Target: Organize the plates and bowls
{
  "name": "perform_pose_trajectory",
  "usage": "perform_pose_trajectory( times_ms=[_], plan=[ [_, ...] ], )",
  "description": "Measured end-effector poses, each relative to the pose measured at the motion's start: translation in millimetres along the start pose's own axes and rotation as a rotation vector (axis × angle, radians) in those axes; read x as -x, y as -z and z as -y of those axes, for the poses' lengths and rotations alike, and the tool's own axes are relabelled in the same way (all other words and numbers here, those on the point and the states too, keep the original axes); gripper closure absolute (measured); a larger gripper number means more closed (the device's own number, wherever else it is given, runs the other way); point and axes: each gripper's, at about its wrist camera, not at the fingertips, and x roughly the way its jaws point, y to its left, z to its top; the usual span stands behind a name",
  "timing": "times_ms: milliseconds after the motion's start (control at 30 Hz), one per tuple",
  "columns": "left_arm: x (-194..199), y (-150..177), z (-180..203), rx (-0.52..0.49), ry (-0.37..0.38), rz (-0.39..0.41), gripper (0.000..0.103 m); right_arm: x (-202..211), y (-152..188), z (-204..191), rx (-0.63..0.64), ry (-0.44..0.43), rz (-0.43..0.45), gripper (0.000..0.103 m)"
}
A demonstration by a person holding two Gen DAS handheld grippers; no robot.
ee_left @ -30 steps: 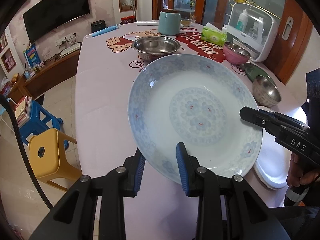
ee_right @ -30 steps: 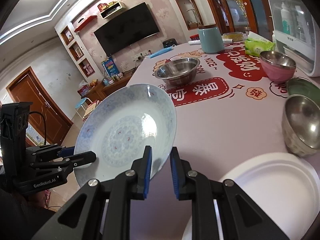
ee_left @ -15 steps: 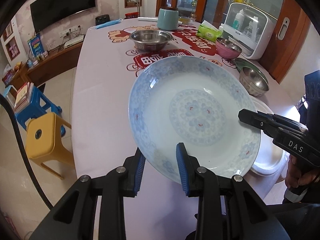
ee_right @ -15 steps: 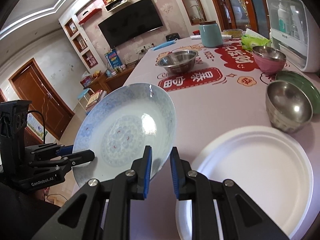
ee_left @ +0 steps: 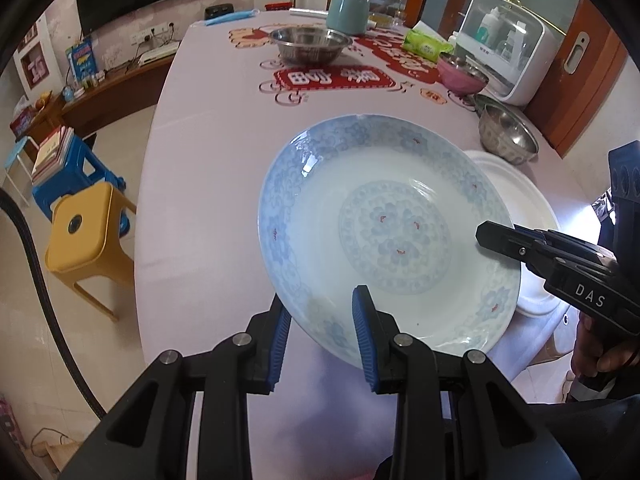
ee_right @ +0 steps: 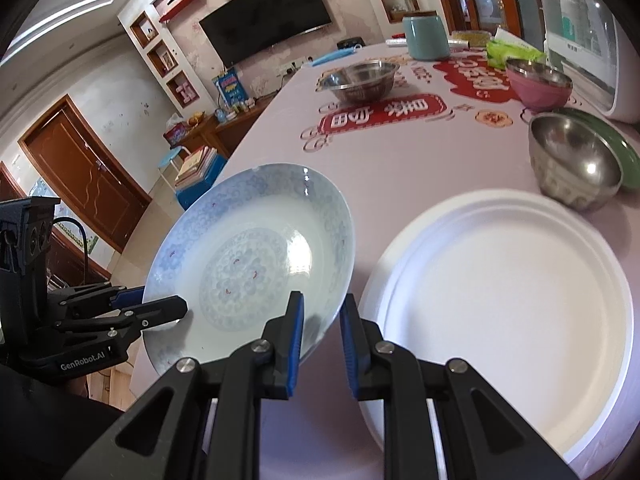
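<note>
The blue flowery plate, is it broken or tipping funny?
The blue-patterned plate looks whole, no cracks or chips visible. It is tilted in the air, pinched at its rim by the left gripper and right gripper, beside the white plate. Nothing is spilled.

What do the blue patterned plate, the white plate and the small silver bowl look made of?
Blue patterned plate: likely glazed porcelain, with glossy window glare. White plate: matte, moulded rim, probably foam or paper. Small silver bowl: stainless steel, with mirror-like reflections.
</note>
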Motion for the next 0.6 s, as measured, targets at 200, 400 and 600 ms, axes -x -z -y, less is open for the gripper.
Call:
perform_pose_trajectory(
  times_ms=[200, 400, 600],
  plan=[
    [-7.6, 13.2, -3.8, 0.028, -0.005, -0.037, 0.073, -10.5, 13.1, -2.7, -0.003, -0.003, -0.056, 0.085],
    [-15.7, 19.0, -5.7, 0.041, -0.001, -0.067, 0.073, -16.8, 20.0, -3.5, 0.001, 0.016, -0.093, 0.085],
    [-24.7, 20.3, -8.9, 0.056, 0.008, -0.092, 0.073, -20.7, 20.0, -0.9, -0.003, 0.027, -0.116, 0.085]
  ],
)
